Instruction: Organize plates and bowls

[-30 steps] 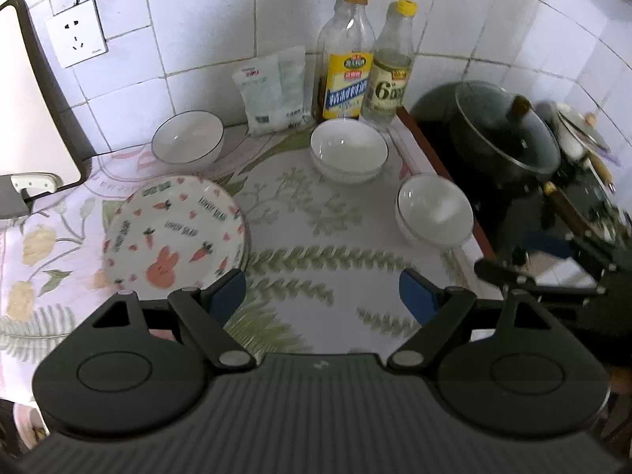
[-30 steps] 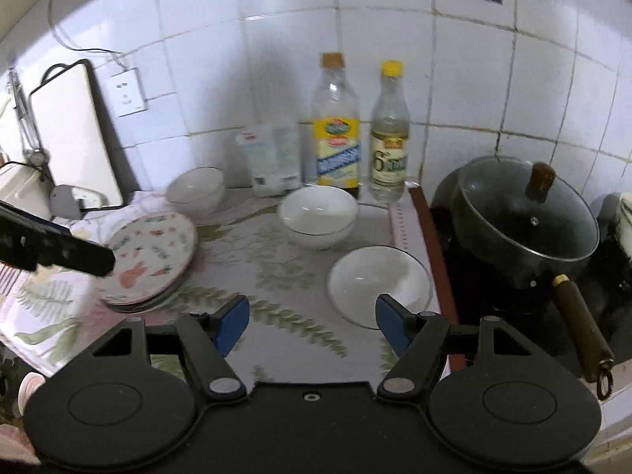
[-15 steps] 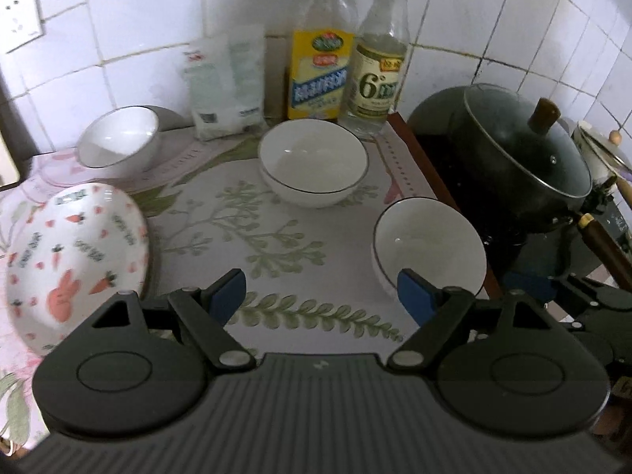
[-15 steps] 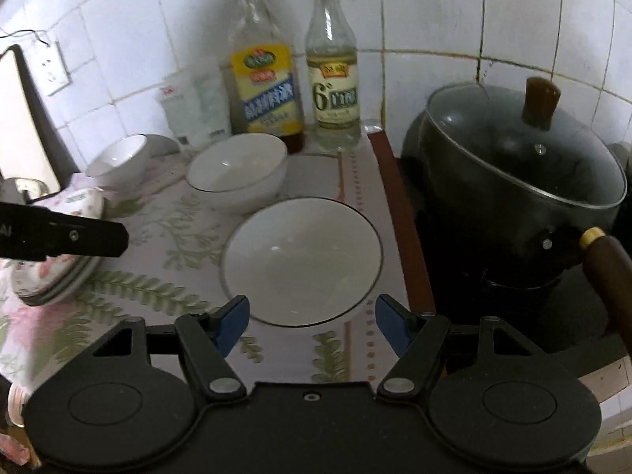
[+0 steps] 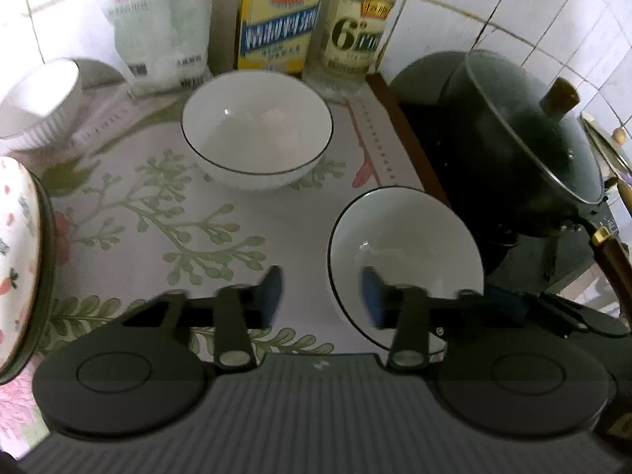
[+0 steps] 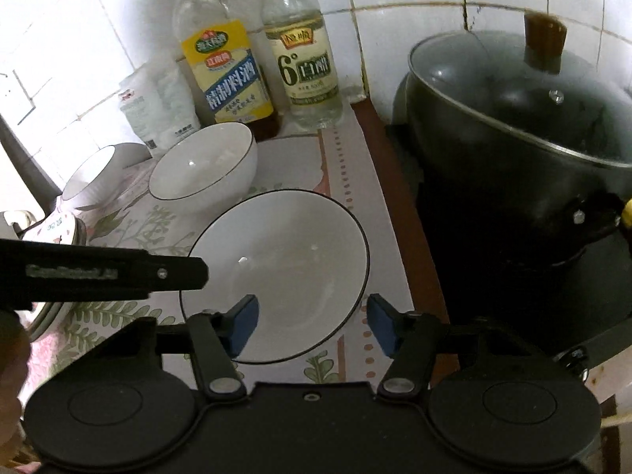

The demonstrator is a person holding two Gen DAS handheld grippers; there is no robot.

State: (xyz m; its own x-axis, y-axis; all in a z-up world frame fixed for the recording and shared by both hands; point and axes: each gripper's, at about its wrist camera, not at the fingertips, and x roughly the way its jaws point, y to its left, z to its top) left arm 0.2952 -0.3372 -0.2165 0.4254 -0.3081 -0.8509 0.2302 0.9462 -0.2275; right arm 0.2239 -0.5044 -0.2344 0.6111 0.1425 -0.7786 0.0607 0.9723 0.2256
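Two claws are closing in on one white bowl (image 6: pixel 276 272) sitting mouth up near the mat's (image 5: pixel 177 213) right edge, beside the pot (image 6: pixel 513 126). Being round, it is showing no long way. The right claw (image 6: pixel 312 326) is gaping wide and gripping nothing, straddling the bowl's near right rim, one finger over the inside and one outside. The left claw (image 5: pixel 322 296) is also gaping, gripping nothing, straddling the near left rim. Both are looking about equally near. Another bowl (image 5: pixel 256 130) is waiting just behind, by the bottles (image 5: pixel 316 15). A third bowl (image 5: pixel 39 98) and plates (image 5: pixel 19 260) are sitting far left.
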